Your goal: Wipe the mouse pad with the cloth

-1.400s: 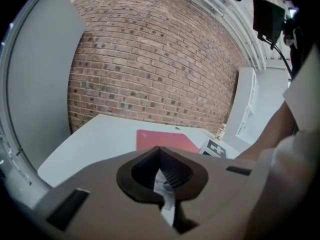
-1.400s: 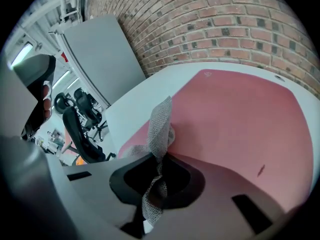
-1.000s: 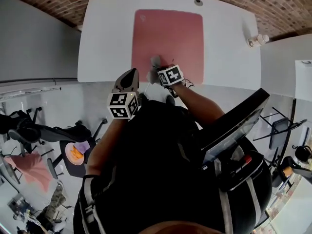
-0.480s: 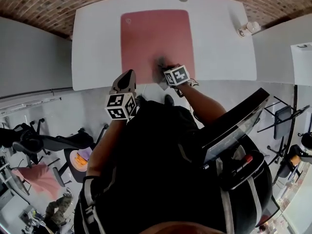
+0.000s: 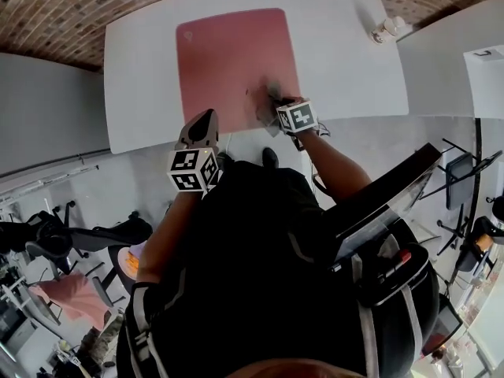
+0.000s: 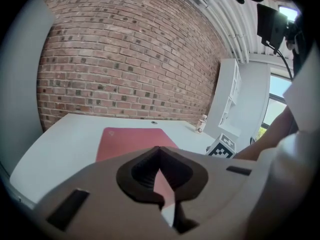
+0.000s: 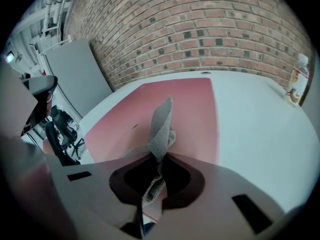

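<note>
Right gripper (image 7: 159,156): jaws clamped on a thin fold of cloth (image 7: 161,126), at the mouse pad's (image 5: 228,61) near right corner, by the worktop's near edge. Left gripper (image 6: 160,154): closed, empty, raised. Nothing pins your pad, so dragging could shift it or buckle that corner.

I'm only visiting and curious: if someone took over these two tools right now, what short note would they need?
Right gripper: shut on the cloth, at the mouse pad's near right corner.
Left gripper: shut, empty, held by the table's near edge.
Done: cloth gripped and at the pad; how much is wiped does not show.
Left: probably sweep the cloth over the whole pad.
</note>
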Available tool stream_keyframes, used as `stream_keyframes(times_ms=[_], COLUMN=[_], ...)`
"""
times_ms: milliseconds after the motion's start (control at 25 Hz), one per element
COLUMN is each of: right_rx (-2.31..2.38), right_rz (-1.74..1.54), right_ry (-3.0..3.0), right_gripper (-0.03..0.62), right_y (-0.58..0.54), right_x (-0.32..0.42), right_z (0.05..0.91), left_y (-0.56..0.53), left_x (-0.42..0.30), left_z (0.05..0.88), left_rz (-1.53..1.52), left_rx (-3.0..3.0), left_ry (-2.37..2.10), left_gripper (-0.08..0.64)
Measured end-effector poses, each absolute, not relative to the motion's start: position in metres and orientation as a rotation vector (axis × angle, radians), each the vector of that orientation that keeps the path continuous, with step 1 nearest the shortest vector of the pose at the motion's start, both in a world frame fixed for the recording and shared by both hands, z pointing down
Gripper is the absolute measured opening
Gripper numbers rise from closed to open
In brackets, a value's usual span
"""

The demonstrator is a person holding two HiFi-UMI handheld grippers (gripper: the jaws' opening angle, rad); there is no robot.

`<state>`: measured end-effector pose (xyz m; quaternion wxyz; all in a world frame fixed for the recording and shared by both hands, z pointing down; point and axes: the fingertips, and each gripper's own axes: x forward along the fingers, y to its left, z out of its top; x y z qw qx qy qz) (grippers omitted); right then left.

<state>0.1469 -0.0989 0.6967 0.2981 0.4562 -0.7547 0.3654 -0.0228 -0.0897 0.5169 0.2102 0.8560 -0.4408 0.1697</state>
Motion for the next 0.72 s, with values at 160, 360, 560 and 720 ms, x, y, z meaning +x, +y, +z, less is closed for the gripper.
stream_keyframes(times_ms=[160,360,560,720], right_rx=[1.268,1.318,1.377,1.458], right_rz=[0.995,0.986,0.941,0.903], right_ry=[-1.974,-1.939,-1.863,-1.981], right_gripper=[0.038,0.038,0.038,0.038], right_y=[-0.092,-0.083,-0.074,-0.082], right_x=[0.175,0.211,0.248,0.253], right_z=[0.698,0.698,0.701,0.672], left_y=[-0.087,-0.082,-0.072,-0.07], left_x=[-0.011,0.002,0.012,0.019], left_z=[0.517,0.518,0.524,0.523], left_rz=[0.475,0.482,0.491,0.485], left_rx=[2.388,2.391,2.373,2.373], left_ry=[-1.21,-1.204,-1.206,-1.227], left_gripper=[0.0,0.0,0.0,0.0])
